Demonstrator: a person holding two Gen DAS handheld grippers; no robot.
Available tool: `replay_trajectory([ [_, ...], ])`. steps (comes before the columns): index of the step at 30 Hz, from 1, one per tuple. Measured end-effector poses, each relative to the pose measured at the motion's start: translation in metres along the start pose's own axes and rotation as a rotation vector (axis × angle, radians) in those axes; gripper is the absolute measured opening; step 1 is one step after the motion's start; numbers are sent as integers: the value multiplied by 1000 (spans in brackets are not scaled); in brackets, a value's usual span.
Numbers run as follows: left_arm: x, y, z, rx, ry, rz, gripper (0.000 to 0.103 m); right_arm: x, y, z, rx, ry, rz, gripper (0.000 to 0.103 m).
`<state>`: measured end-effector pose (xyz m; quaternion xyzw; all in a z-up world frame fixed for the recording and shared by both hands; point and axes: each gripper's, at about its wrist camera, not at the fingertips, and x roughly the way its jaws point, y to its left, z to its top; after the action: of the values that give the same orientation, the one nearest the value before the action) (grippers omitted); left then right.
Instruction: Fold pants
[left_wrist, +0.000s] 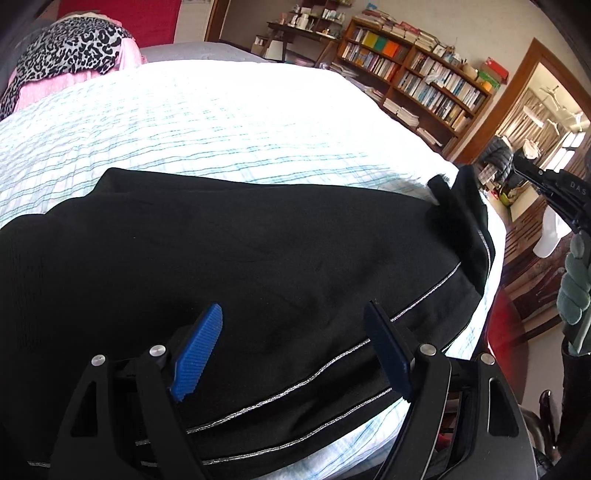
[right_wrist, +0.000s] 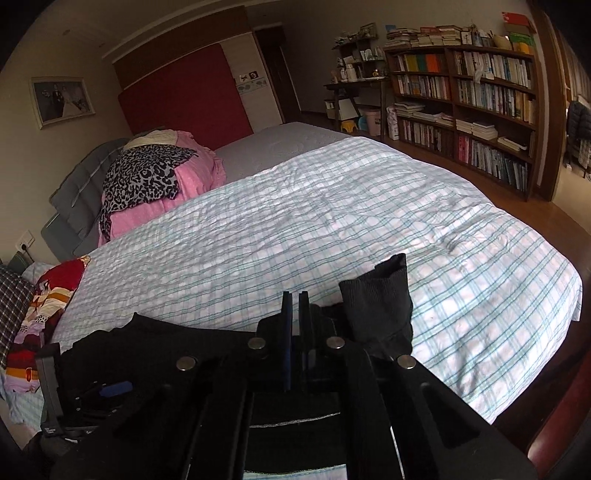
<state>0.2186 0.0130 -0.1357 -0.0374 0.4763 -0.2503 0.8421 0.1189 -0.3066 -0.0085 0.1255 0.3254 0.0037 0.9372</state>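
two hand-held grippers: left hand-held gripper (left_wrist: 293, 349) spread over black pants (left_wrist: 258, 258) on the bed (left_wrist: 221, 122); right hand-held gripper (right_wrist: 294, 332) pressed together, pinching the cuff (right_wrist: 380, 299). carry cuff toward waistband, keep taut.

A plaid bedspread (right_wrist: 332, 221) covers the bed. A leopard-print cloth (right_wrist: 144, 177) lies on pink bedding (right_wrist: 192, 173) near the headboard. Packed bookshelves (right_wrist: 480, 110) line the far wall beside a red wardrobe panel (right_wrist: 184, 99).

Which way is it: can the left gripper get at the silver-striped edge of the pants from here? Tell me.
Probably yes. The left gripper has its jaws wide open right over the black pants, with the silver stripe running between them and nothing in between.
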Motion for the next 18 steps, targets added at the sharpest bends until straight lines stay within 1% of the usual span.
replay_trajectory([
  [2,-1,6,0,-20,-4,2,79,2,16,-1,-67,2,-19,3],
  [4,-2,11,-2,-37,-3,2,79,11,16,-4,-87,23,-71,10],
  [5,-2,13,-4,-43,0,-1,79,15,12,-8,-94,38,-86,25],
  [6,-2,15,-4,-46,4,-2,79,20,7,-11,-102,48,-92,48],
  [7,-2,16,-6,-49,8,-1,79,24,3,-15,-112,52,-118,60],
  [8,-2,17,-6,-53,12,1,79,30,-2,-21,-125,54,-150,77],
  [10,-1,21,-7,-66,20,-2,79,43,-6,-30,-177,67,-184,78],
  [11,-1,22,-7,-74,23,-4,79,52,-5,-35,-213,88,-199,78],
  [13,-1,24,-6,-87,32,-7,79,75,0,-45,-304,151,-209,85],
  [14,-1,24,-6,-91,33,-6,79,87,2,-50,-352,169,-225,87],
  [16,-2,25,-5,-93,32,2,79,110,4,-58,-435,199,-275,87],
  [18,-3,24,-3,-97,31,8,79,130,-3,-62,-448,235,-322,87],
])
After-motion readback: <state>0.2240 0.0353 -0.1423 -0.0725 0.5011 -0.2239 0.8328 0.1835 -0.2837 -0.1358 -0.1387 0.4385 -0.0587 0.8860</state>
